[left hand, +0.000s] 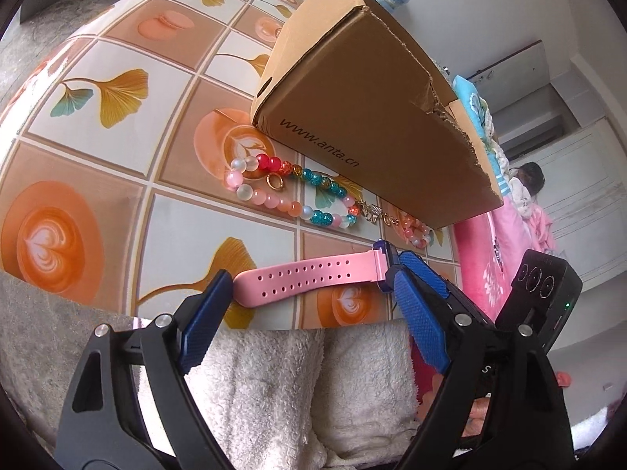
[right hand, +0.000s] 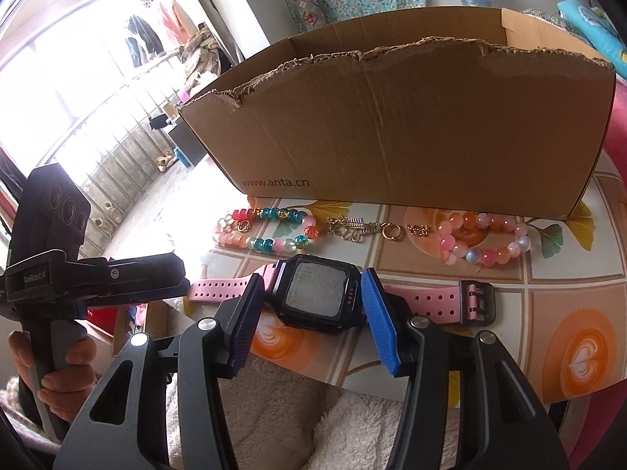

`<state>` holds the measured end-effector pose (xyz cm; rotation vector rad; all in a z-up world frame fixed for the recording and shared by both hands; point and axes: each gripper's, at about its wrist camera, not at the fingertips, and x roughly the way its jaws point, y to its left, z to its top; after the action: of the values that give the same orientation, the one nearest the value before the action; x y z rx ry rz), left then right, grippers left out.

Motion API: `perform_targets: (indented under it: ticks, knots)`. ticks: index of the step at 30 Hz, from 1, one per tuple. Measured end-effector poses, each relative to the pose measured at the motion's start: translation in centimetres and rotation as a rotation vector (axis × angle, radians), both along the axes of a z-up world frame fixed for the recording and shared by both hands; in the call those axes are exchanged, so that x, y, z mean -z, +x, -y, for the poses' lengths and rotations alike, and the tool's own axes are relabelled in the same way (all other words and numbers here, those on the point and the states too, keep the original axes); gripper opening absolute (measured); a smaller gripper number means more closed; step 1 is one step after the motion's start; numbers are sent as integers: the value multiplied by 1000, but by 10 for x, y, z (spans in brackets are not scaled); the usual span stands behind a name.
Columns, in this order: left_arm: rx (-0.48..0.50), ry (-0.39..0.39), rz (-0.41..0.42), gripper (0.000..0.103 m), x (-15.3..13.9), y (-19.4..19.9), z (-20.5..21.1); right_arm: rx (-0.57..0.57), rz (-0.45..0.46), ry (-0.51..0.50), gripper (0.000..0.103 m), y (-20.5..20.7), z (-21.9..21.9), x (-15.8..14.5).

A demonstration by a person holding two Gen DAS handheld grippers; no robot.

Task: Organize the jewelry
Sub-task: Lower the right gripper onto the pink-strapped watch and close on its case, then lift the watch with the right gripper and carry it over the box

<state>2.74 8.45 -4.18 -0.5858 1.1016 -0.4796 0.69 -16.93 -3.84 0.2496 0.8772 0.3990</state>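
Left wrist view: left claw (left hand: pixel 309 293) spread wide around the pink strap of the watch (left hand: pixel 313 280) flat on the tiled surface (left hand: pixel 117 156); mixed-colour bead bracelet (left hand: pixel 290 192) just beyond, beside the cardboard box (left hand: pixel 372 117), interior hidden. Right wrist view: right claw (right hand: pixel 311 307) spread, pads flanking the watch (right hand: pixel 317 293) face, contact unclear; pink bead bracelet (right hand: pixel 486 239), gold charms (right hand: pixel 368 229) along the cardboard box (right hand: pixel 411 125) wall, contents unseen.
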Motion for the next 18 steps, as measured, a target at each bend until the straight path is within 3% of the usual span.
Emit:
perform_targets:
  ticks: [5,9,12,18]
  knots:
    - [11,-161,-71,78,13,-3,3,-22,6,6,50,-2,-1,0]
    - [-9,-85,-29,75,5,-5,9,-29,15,-9,50,-3,-4,0]
    - [-24,-25,-1,68,-1,-2,9,-33,15,-5,49,-3,-5,1]
    - [-9,125,51,40,-7,2,21,-37,24,-19,49,-5,-8,-1]
